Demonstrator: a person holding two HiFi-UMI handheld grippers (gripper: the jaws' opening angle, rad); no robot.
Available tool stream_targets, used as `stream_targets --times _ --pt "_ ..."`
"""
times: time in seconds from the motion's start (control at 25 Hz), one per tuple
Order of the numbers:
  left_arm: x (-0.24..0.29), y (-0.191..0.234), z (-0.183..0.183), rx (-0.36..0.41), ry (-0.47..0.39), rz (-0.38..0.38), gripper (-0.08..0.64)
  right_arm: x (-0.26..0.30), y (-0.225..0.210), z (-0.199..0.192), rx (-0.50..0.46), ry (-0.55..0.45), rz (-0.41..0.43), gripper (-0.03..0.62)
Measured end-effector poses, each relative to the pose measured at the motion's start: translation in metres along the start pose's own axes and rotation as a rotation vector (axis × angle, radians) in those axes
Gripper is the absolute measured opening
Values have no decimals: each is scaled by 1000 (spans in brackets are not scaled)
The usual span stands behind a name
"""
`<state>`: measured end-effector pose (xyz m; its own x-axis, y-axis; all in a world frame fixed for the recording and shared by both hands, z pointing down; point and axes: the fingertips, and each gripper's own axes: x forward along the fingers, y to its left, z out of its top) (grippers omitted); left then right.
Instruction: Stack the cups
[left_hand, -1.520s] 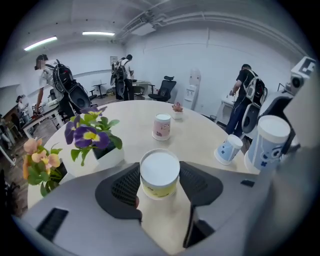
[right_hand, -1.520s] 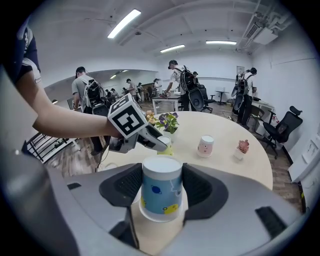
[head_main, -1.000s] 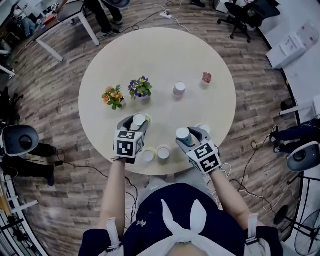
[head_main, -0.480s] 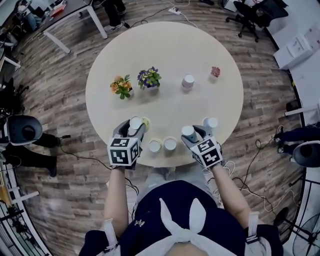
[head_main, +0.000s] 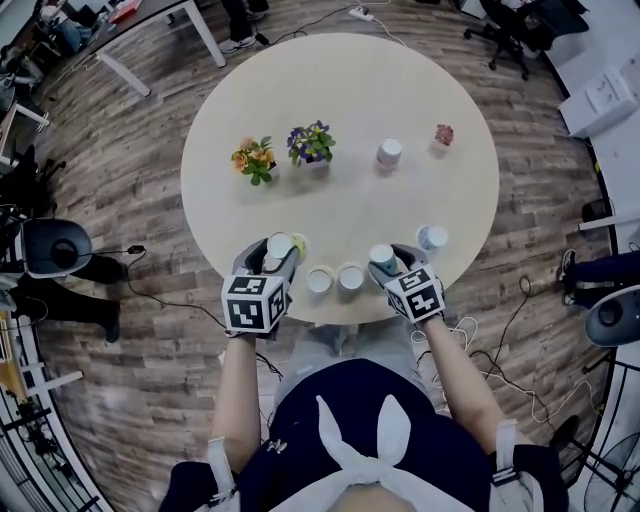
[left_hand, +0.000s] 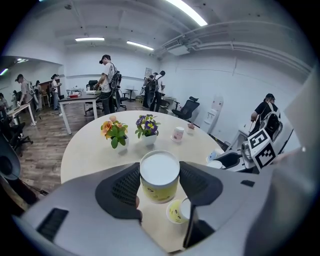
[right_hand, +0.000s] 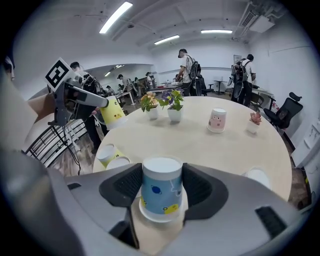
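The head view looks steeply down from overhead onto the whole round pale wooden surface (head_main: 340, 120). Both gripper views sit low at its near edge, facing across it. All three share the orange-flowered pot (head_main: 255, 160) and purple-flowered pot (head_main: 312, 145).

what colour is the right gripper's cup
The cup is light blue with yellow marks; right gripper view shows it best.

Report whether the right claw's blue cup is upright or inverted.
Inverted: the blue cup has its narrow closed base up, wide rim down.
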<state>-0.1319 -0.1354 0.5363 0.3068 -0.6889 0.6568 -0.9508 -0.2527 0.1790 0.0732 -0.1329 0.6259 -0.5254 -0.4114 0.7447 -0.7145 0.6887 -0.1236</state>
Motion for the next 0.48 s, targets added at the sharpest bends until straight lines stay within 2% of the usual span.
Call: stream_targets --times 0.48 --pt "-2 0 -1 7 -6 0 256 -3 1 -26 2 14 -36 259"
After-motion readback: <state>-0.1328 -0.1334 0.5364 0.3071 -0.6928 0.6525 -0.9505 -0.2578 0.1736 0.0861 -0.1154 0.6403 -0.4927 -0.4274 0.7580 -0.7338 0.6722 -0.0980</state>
